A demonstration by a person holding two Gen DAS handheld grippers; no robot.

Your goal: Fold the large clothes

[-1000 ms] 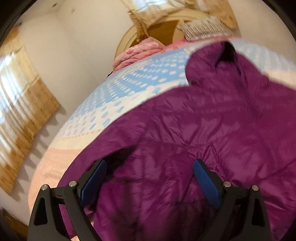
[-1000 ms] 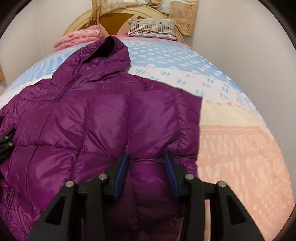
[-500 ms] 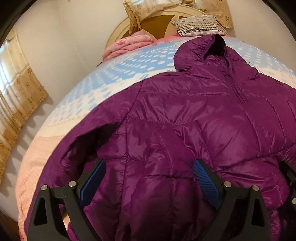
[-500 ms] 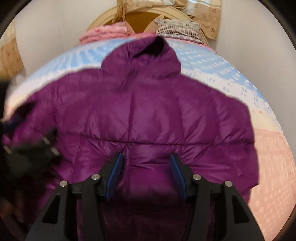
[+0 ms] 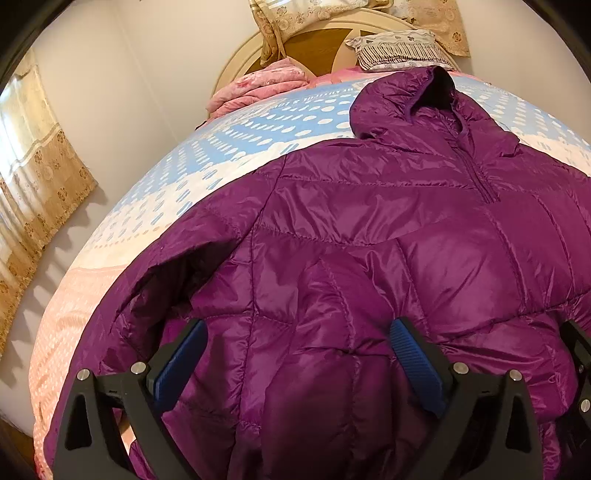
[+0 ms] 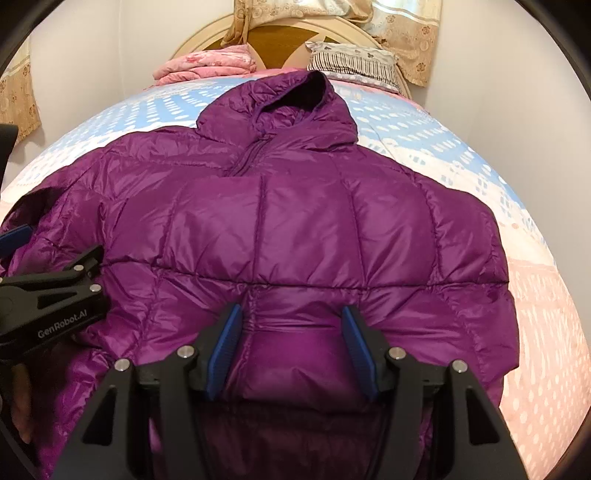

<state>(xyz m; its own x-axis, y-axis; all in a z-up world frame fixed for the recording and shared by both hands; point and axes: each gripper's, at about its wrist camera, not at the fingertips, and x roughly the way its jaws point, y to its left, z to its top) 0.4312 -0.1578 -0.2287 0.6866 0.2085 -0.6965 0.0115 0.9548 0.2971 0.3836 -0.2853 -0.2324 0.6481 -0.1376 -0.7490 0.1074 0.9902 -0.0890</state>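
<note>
Bed (image 5: 155, 206) with blue-dotted and pink cover, headboard (image 6: 284, 35) behind – purple hooded down jacket (image 6: 295, 221) spread flat, hood toward pillow (image 6: 351, 61). Left gripper (image 5: 299, 363) wide open over the hem; right gripper (image 6: 291, 354) partly open, straddling jacket fabric – grip unclear

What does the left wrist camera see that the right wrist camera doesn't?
Only the left wrist view shows the jacket's left sleeve opening gaping dark, and a long stretch of curtain beside the bed.

Only the right wrist view shows the jacket's right edge with pink bedding beyond it, and the left gripper from the side, over the jacket.

Both show the purple jacket spread on the bed, hood toward the headboard, a striped pillow, and a folded pink blanket. Each view's own gripper is open above the jacket's lower part.
</note>
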